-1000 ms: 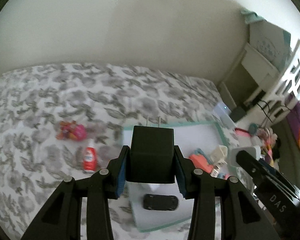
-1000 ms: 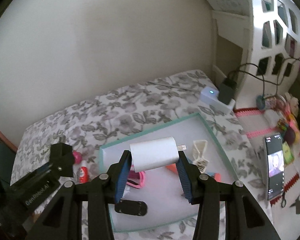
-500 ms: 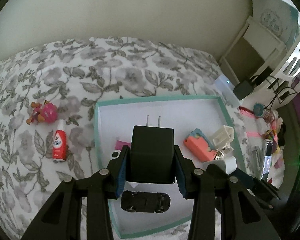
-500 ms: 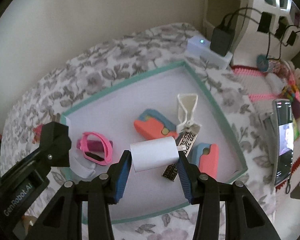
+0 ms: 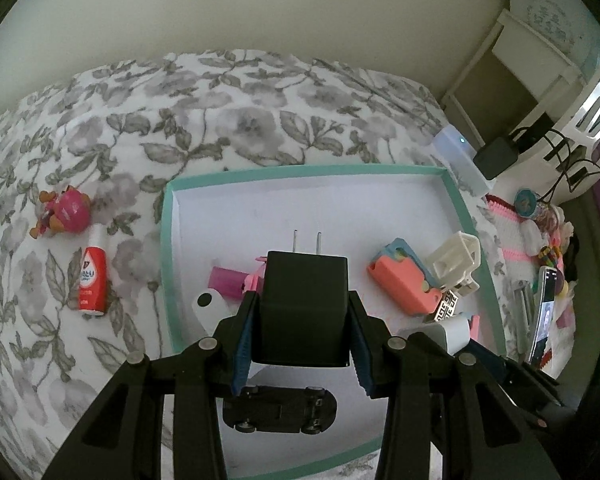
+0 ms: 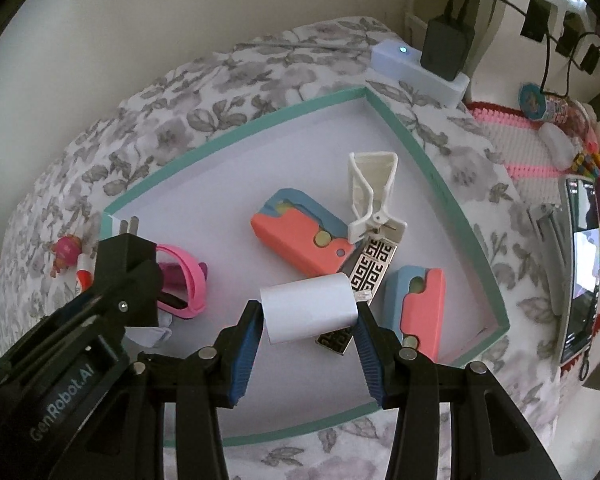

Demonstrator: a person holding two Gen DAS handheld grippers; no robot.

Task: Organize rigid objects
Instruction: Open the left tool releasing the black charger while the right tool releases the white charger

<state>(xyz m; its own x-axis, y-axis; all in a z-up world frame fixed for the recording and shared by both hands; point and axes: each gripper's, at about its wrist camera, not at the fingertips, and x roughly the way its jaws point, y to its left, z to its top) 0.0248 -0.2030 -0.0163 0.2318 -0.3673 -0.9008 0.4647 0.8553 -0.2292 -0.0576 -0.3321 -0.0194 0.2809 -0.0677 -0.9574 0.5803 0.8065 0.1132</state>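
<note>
Left gripper [image 5: 302, 316]: my jaws are clamped on the black charger [image 5: 303, 308], one pad on each side of it; its two prongs point away from me.
Right gripper [image 6: 306, 326]: my jaws are closed on the white charger [image 6: 308, 307], which lies crosswise between the pads.
Position of both loads: above the tray [image 5: 308, 171], which has a teal rim and a white floor; whether either charger touches the floor, I cannot tell.
Tray location: on the bed [image 5: 220, 112], on the floral cover, near the bed's right edge.
Tray, near edge: a black toy car [image 5: 279, 410] lies upside down, wheels up, just under my left jaws.
Tray, left side: a pink band [image 6: 184, 280] and a white piece [image 5: 210, 308] beside it.
Tray, right side: two orange-and-blue cases [image 6: 300, 240], a white clip [image 6: 370, 196] and a patterned metal piece [image 6: 374, 266] lying partly under the clip.
Bed, left of the tray: a red bottle [image 5: 92, 280] lying flat and a pink doll [image 5: 62, 214] near it, both apart from the tray's rim.
Beyond the bed's right edge: a phone [image 6: 582, 276] with a lit screen.
</note>
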